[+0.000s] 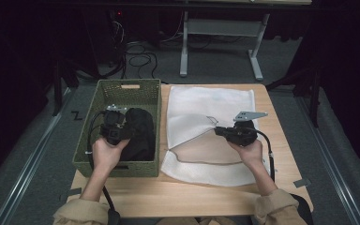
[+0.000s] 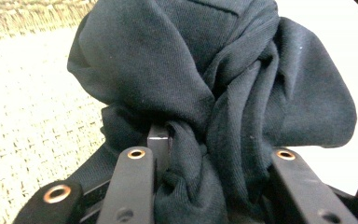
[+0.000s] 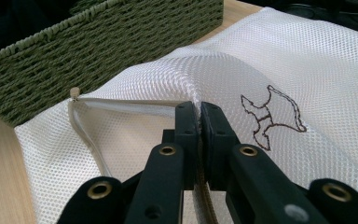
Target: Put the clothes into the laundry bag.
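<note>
A black garment (image 1: 141, 133) lies bunched in the green woven basket (image 1: 127, 83) at the table's left. My left gripper (image 1: 125, 125) is inside the basket, shut on a thick fold of that garment (image 2: 223, 79), which bulges up between and over the jaws (image 2: 216, 156). To the right, a white mesh laundry bag (image 1: 206, 105) lies flat on the wooden table. My right gripper (image 1: 217, 130) is shut on the zippered rim of the bag's upper layer (image 3: 135, 74) and holds it up off the lower layer, its pads pressed together on the mesh (image 3: 199, 116).
The basket wall (image 3: 98, 51) stands right beside the bag's left edge. A dog outline (image 3: 270, 116) is printed on the mesh. Bare wooden tabletop (image 1: 192, 197) runs along the near edge. Beyond the table are a desk frame (image 1: 183, 47) and cables (image 1: 140, 58) on the floor.
</note>
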Available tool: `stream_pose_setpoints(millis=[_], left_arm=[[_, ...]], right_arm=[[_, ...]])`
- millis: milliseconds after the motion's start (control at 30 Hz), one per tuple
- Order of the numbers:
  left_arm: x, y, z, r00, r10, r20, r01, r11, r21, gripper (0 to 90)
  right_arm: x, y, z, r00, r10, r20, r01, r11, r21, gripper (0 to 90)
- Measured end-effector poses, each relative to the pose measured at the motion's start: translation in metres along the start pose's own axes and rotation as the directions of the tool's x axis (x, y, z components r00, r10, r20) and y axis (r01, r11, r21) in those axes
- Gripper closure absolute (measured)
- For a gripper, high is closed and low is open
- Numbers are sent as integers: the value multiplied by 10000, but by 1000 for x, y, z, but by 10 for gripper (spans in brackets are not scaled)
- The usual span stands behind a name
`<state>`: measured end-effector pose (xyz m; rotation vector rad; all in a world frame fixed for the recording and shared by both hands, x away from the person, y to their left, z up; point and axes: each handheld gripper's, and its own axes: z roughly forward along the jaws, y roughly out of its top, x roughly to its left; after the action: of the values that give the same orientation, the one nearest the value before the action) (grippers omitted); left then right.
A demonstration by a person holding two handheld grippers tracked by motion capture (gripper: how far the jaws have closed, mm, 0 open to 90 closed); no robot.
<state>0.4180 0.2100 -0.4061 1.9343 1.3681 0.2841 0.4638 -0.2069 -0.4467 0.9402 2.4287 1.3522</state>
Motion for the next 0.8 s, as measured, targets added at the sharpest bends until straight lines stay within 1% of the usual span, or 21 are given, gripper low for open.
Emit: stream_pose_setpoints(millis=[133,233,300,333,467,667,800], left_arm=[[-8,-1,-6,9997,227,-42,-228,9995,-205,661],[-10,-1,-9,9997,264,-8,-264,9991,-338,661],[-11,-1,-11,9996,242,150,-235,9989,-408,661],[-13,-1,-12,9995,252,166,-245,9987,-437,661],[-18,-1,-16,9990,405,200,-392,9974,-606,661],[-24,-2,-22,9980,517,350,-486,9952,-855,661],[-27,-1,-28,9979,486,436,-438,9936,-1045,662]], right_arm=[[0,-1,1,10000,31,-22,-31,10000,-9,870],[0,-1,2,10000,7,-3,-7,10000,28,871],[0,-1,2,10000,16,0,-16,10000,33,871],[-1,-1,2,10000,5,-20,-5,10000,20,871],[-1,-1,2,10000,30,-54,-29,10000,59,871],[-1,-1,2,10000,61,-51,-61,9999,90,869],[-1,-1,2,10000,40,-65,-40,9999,115,871]])
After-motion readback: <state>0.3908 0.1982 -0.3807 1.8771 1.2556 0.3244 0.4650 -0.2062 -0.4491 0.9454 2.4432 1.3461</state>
